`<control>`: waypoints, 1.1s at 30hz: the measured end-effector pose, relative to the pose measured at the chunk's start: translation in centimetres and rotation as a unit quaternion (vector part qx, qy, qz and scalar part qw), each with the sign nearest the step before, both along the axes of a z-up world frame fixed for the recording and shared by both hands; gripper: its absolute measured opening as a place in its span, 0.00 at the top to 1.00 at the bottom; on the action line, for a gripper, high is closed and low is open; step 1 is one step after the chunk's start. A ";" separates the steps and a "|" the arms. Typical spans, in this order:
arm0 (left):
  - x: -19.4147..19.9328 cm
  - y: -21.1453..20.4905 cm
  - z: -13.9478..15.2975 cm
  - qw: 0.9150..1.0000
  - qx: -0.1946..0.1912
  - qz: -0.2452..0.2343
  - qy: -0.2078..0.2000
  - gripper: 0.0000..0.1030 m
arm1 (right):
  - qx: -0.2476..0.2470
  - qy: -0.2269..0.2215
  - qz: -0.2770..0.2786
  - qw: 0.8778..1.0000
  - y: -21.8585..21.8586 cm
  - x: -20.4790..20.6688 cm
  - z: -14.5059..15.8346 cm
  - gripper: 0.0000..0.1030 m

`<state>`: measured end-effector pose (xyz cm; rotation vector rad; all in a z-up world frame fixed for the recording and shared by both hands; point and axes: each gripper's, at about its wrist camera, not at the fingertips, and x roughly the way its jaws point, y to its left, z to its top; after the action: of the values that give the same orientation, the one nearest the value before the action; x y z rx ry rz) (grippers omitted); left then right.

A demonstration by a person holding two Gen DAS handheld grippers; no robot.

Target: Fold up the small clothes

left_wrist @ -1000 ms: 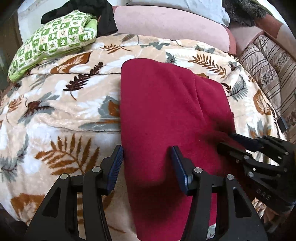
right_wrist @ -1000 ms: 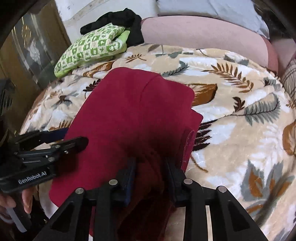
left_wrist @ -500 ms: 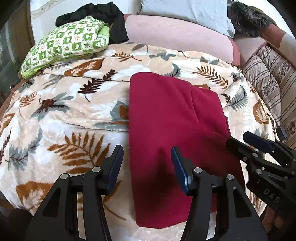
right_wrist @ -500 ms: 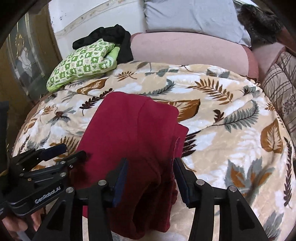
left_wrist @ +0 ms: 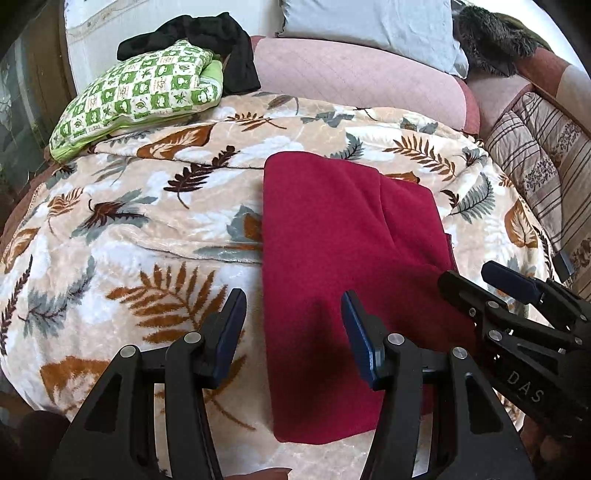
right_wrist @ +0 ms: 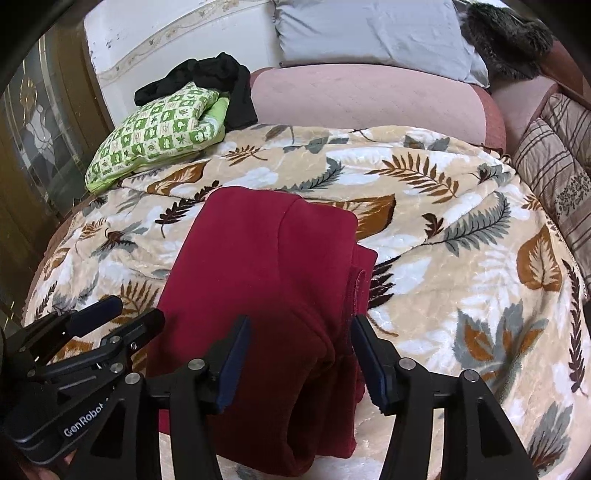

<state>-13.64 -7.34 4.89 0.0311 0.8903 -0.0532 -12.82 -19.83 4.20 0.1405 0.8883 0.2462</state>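
A dark red garment [left_wrist: 343,236] lies folded lengthwise into a long strip on the leaf-patterned blanket [left_wrist: 147,229]; it also shows in the right wrist view [right_wrist: 269,273]. My left gripper [left_wrist: 293,325] is open and empty above the strip's near left edge. My right gripper [right_wrist: 301,350] is open and empty above the strip's near right part, where the cloth bunches. Each gripper shows in the other's view: the right one [left_wrist: 517,317] and the left one [right_wrist: 85,332].
A green checked folded cloth [left_wrist: 144,92] and a black garment [left_wrist: 221,40] lie at the far left of the bed. A pink bolster [left_wrist: 354,74] and a grey pillow [left_wrist: 369,26] lie at the back. A striped cushion [left_wrist: 546,155] is at the right.
My right gripper has opened and let go of the red garment. Both grippers have drawn back and up from it. The garment stays folded on the blanket.
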 end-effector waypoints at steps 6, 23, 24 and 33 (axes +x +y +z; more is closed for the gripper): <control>0.2 0.1 -0.3 1.000 0.000 0.004 0.003 0.48 | -0.005 0.005 -0.003 1.000 0.1 0.3 -0.1 0.45; 0.8 0.5 -0.8 1.000 0.000 0.011 0.009 0.48 | -0.007 0.017 -0.004 1.000 0.4 1.0 -0.7 0.44; 0.9 0.6 -0.9 1.000 0.000 0.011 0.009 0.48 | -0.007 0.017 -0.004 1.000 0.4 1.0 -0.7 0.44; 1.2 0.9 -1.3 1.000 0.002 0.010 0.015 0.48 | -0.008 0.023 -0.003 1.000 0.8 1.6 -1.4 0.44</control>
<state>-12.40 -6.42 3.63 0.0258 0.9214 -0.0334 -11.24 -19.03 2.85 0.1345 0.9356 0.2303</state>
